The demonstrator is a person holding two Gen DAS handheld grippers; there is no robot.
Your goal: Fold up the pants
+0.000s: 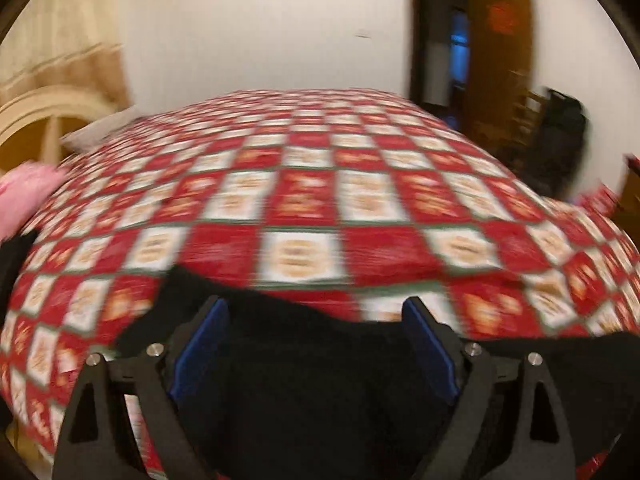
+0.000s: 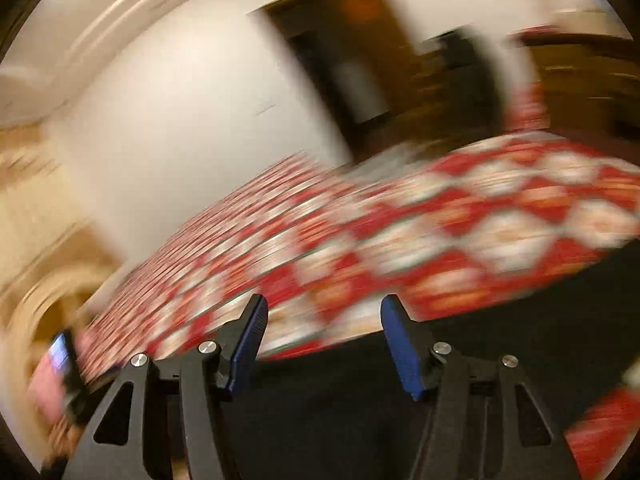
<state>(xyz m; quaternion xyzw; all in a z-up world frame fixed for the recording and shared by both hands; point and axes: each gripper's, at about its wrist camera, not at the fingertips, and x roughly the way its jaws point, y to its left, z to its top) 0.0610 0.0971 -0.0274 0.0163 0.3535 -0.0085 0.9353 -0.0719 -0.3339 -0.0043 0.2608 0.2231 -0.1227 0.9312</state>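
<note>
The black pants [image 1: 304,392] are lying low in both frames, spread over the near edge of the bed's red-and-white checked quilt [image 1: 304,200]. In the left wrist view the left gripper [image 1: 316,344] is being held wide apart above the dark cloth — nothing is being pinched. In the right wrist view the right gripper [image 2: 324,344] is likewise standing parted, empty, with the pants [image 2: 500,352] lying below and to the lower right. Both frames are being smeared by blur. A repositioning between folds is judged to be under way — next, a fresh edge of cloth is likely needing to be found and gripped by both grippers.
</note>
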